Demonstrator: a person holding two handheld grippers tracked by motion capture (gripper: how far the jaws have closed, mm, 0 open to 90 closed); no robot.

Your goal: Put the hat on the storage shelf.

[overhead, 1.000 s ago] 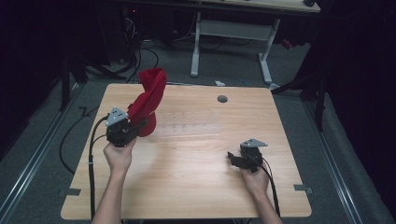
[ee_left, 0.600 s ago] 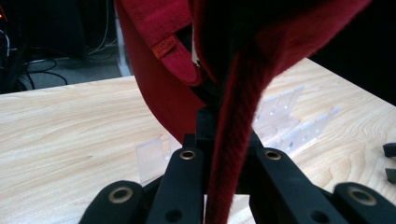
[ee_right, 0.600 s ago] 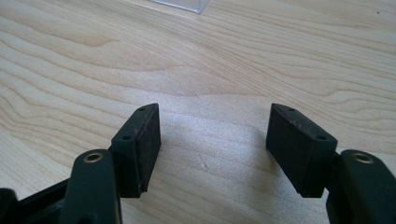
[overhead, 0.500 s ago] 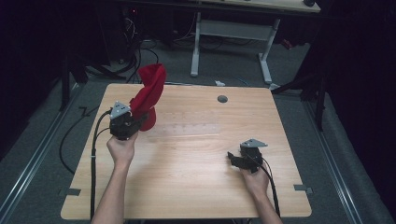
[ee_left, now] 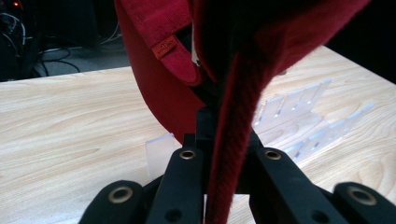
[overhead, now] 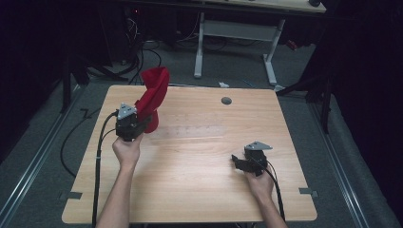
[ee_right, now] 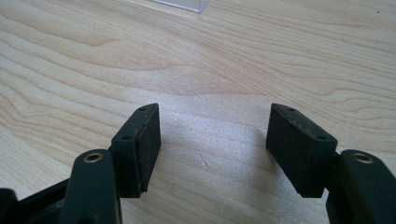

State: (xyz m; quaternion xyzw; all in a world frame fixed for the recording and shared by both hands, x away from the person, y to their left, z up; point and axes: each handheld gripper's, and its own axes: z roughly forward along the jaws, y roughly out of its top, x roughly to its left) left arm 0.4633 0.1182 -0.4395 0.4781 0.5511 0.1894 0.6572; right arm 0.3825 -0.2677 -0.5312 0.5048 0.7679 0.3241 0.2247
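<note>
- Right gripper (overhead: 239, 161) rests low over the near right part of the table (overhead: 199, 190), its jaws spread wide with bare wood between the pads (ee_right: 142, 144). It appears parked so as to leave the working side free.
- Left gripper (overhead: 138, 124) stands at the near left of the table, jaws pressed together on a fold of the red cloth (overhead: 153, 95). In the left gripper view the fabric (ee_left: 243, 93) runs straight down between the jaws and a small sewn tag shows on a hem.
- The cloth is held up off the wood and rises above the gripper, probably so it can be carried across and lowered.
- Just beyond the left gripper lies a clear plastic rack (ee_left: 299, 121) with upright slotted fins. It is hard to read from above, but it sits in the path of the hanging cloth and could snag it.
- Farther back, a dark round grommet (overhead: 226, 100) is set into the tabletop, well apart from both grippers.
- Behind the table stands a white-legged desk (overhead: 237, 42).
</note>
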